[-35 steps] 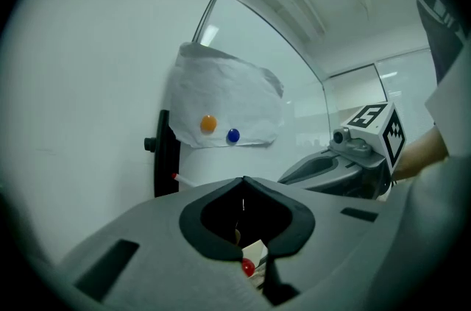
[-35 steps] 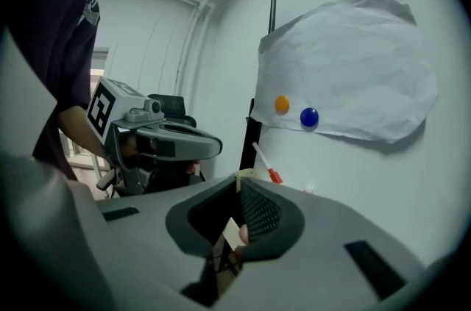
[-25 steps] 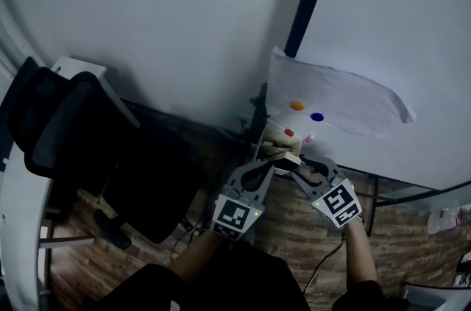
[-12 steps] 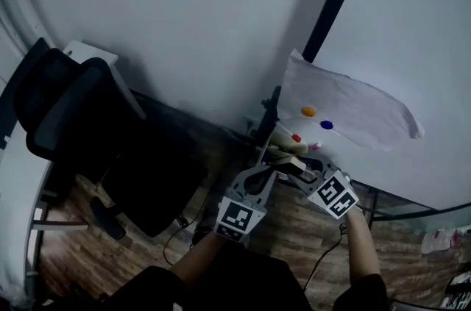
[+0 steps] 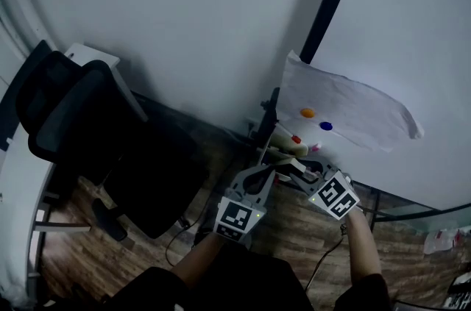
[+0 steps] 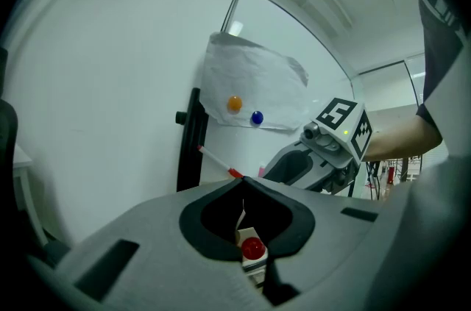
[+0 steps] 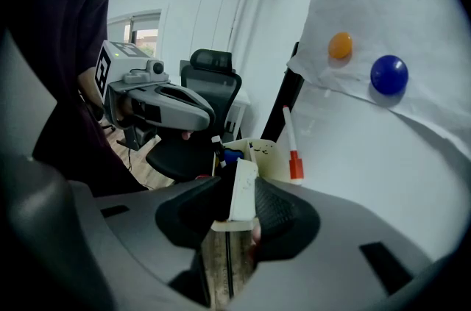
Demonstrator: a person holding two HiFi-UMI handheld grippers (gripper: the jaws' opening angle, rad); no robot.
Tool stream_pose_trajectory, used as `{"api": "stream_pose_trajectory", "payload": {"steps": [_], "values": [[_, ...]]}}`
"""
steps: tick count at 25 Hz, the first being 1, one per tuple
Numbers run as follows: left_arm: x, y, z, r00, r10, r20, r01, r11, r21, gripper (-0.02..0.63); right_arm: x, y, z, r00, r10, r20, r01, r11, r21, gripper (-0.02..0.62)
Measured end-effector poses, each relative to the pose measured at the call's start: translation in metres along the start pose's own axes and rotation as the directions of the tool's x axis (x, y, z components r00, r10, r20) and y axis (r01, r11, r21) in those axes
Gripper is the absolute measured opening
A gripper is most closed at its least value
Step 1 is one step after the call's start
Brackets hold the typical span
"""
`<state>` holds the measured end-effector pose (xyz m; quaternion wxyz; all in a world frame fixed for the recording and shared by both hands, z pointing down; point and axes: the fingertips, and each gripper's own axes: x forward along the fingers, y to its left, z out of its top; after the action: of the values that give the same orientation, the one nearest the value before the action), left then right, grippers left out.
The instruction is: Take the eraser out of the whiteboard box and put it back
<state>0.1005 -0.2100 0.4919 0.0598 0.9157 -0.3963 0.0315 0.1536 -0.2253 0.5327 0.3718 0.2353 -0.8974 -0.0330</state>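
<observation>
A black office chair (image 5: pixel 81 118) stands on wood floor (image 5: pixel 294 229)

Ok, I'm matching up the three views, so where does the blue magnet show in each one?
Head view: the blue magnet is right of centre, on the white sheet.
Left gripper view: upper middle, near the sheet's lower edge.
Right gripper view: upper right.
Shared landmark: the orange magnet sits just left of it in all three views.
</observation>
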Motion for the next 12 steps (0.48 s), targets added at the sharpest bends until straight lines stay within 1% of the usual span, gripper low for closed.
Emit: {"api": "stream_pose_trajectory", "payload": {"steps": [4, 6, 9, 12], "values": [[-0.002, -0.002, 0.007, 1.0, -0.004, 0.008, 0.004, 1.0, -0.023, 0.005, -0.008, -0.001, 0.006, 1.0, -0.009, 0.003, 0.009, 1.0, -0.007, 0.127], [-0.002, -0.003, 0.011, 1.0, -0.015, 0.016, 0.015, 1.0, -0.014, 0.005, -0.017, -0.003, 0.012, 1.0, -0.02, 0.02, 0.02, 1.0, -0.001, 0.127], [0.0, -0.007, 0.02, 0.999, -0.038, 0.027, 0.038, 0.999, 0.013, 0.005, -0.037, -0.007, 0.027, 0.996, -0.055, 0.072, 0.053, 0.998, 0.03, 0.127], [-0.001, -0.013, 0.038, 0.996, -0.075, 0.053, 0.074, 0.997, 0.022, 0.005, -0.065, -0.011, 0.044, 0.982, -0.116, 0.153, 0.104, 0.991, 0.085, 0.127]]}}
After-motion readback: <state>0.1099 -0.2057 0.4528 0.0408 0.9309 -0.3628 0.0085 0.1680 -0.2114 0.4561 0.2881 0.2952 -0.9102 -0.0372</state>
